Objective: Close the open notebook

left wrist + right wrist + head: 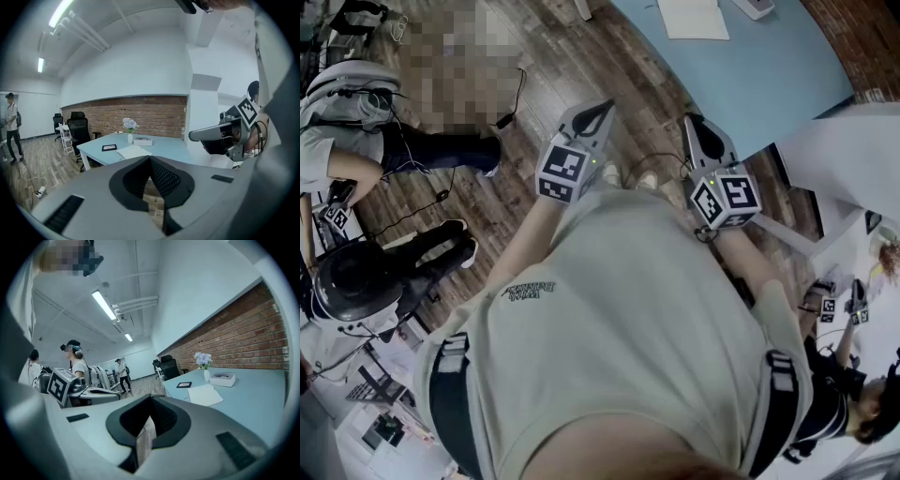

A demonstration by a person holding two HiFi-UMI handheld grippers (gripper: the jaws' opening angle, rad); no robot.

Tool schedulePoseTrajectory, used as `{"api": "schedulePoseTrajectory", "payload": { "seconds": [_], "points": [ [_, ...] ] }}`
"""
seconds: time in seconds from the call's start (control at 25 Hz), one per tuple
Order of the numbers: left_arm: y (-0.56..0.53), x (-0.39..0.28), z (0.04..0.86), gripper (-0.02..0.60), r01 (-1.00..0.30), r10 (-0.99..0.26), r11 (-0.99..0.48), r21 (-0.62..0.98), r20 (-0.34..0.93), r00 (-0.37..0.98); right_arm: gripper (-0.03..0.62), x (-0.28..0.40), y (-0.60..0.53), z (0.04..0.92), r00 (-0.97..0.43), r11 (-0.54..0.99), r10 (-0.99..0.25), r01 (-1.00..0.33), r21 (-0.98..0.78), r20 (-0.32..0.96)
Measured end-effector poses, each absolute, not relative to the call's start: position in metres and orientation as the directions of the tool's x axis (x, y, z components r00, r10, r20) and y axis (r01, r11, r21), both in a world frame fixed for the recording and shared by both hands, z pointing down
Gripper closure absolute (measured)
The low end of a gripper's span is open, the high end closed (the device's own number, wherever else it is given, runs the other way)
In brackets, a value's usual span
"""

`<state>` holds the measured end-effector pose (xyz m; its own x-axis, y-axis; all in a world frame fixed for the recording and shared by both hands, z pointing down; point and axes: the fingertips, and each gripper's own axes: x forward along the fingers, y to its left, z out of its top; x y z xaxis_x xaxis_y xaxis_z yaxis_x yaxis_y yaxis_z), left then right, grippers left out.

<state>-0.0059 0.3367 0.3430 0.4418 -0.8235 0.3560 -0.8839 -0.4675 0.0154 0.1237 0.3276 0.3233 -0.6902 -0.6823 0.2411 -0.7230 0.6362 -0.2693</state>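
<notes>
Held close in front of the person's body, the left hand-held gripper [598,114] and the right hand-held gripper [701,133] both have their jaws shut on nothing. Beyond them is wooden floor [628,66]. Farther ahead, well apart from both, the open notebook [692,17] lies flat on the blue desk [769,75]. It is almost straight ahead of the right one, which is probably the nearer.

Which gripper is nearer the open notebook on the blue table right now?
Right. The right gripper is held just short of the table edge, roughly in line with the notebook; the left gripper is farther off to the left. Neither touches it.
</notes>
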Motion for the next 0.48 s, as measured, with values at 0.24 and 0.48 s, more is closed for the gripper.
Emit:
{"api": "schedulePoseTrajectory", "payload": {
  "seconds": [0.24, 0.48],
  "points": [
    [0.331, -0.009, 0.338, 0.568, -0.885, -0.830, -0.465, 0.029, 0.333, 0.447, 0.592, 0.124, 0.322, 0.329, -0.681, 0.617, -0.686, -0.731, -0.291, 0.256],
    [0.332, -0.008, 0.342, 0.568, -0.888, -0.834, -0.459, 0.022, 0.333, 0.440, 0.592, 0.130, 0.322, 0.333, -0.673, 0.603, -0.693, -0.737, -0.305, 0.257]
  ]
}}
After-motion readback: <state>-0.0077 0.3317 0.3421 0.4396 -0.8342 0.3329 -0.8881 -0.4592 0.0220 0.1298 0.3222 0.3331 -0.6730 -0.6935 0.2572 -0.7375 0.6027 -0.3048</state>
